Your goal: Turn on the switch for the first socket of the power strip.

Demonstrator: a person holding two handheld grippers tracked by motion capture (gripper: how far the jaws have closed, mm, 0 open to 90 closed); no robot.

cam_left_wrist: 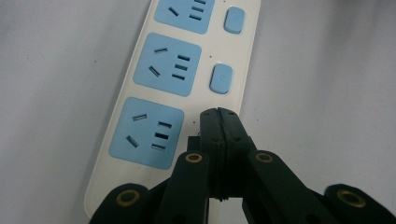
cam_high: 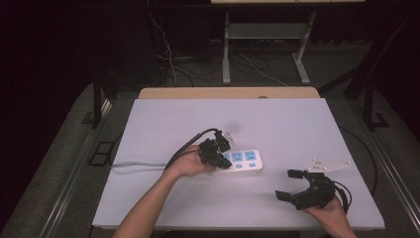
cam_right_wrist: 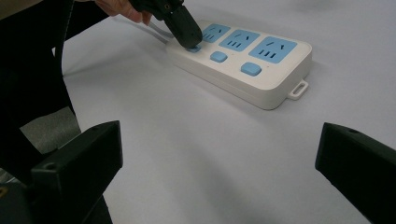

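A white power strip (cam_high: 243, 161) with three blue sockets and blue switch buttons lies mid-table. In the left gripper view the power strip (cam_left_wrist: 140, 56) runs up the frame, with two buttons (cam_left_wrist: 221, 78) showing. My left gripper (cam_left_wrist: 218, 115) is shut, jaws pressed together, its tip down on the strip where the nearest socket's button sits. The right gripper view shows that left gripper (cam_right_wrist: 187, 38) resting on the end button (cam_right_wrist: 194, 48) of the power strip (cam_right_wrist: 261, 74). My right gripper (cam_high: 288, 184) hovers open, jaws wide apart, to the front right of the strip, holding nothing.
The strip's grey cable (cam_high: 133, 164) runs off the table's left edge. The white tabletop (cam_high: 297, 124) sits on a wooden desk. Behind it are a dark floor, loose cables (cam_high: 168, 54) and white table legs (cam_high: 226, 49).
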